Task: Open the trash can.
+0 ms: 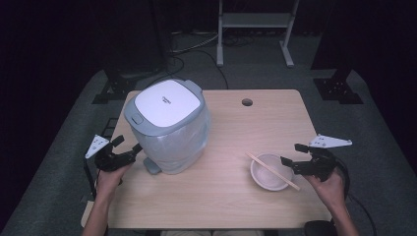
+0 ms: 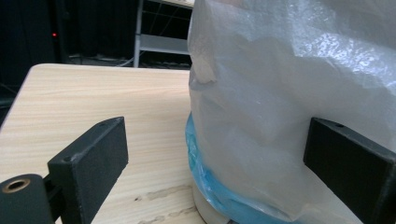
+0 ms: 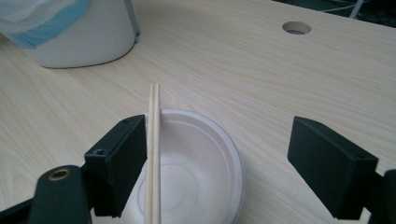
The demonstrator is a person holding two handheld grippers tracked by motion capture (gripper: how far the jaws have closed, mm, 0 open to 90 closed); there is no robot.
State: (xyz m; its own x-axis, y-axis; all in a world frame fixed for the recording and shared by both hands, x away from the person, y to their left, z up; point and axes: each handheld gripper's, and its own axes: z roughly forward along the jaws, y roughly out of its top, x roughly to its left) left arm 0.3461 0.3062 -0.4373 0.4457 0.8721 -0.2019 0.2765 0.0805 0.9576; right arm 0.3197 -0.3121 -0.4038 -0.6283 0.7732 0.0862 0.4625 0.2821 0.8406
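Note:
A lidded white and grey bin (image 1: 167, 115) with a clear plastic liner stands on the left half of the wooden table (image 1: 221, 196). My left gripper (image 1: 128, 144) is open at the bin's left side, level with its base. In the left gripper view the liner-covered bin wall (image 2: 280, 93) sits close ahead, between the spread jaws of the left gripper (image 2: 217, 140). A white bowl (image 1: 268, 173) with a pair of wooden chopsticks (image 1: 273, 171) laid across it rests at the right. My right gripper (image 1: 290, 153) is open just right of it. The right gripper (image 3: 219, 140) straddles the bowl (image 3: 196, 163) and chopsticks (image 3: 154, 140) without touching.
A grey foot pedal (image 1: 152, 166) juts from the bin's front base. A round cable hole (image 1: 247, 102) is in the table's far side. Beyond the table are a metal rack frame (image 1: 253, 22) and black stands on a grey floor.

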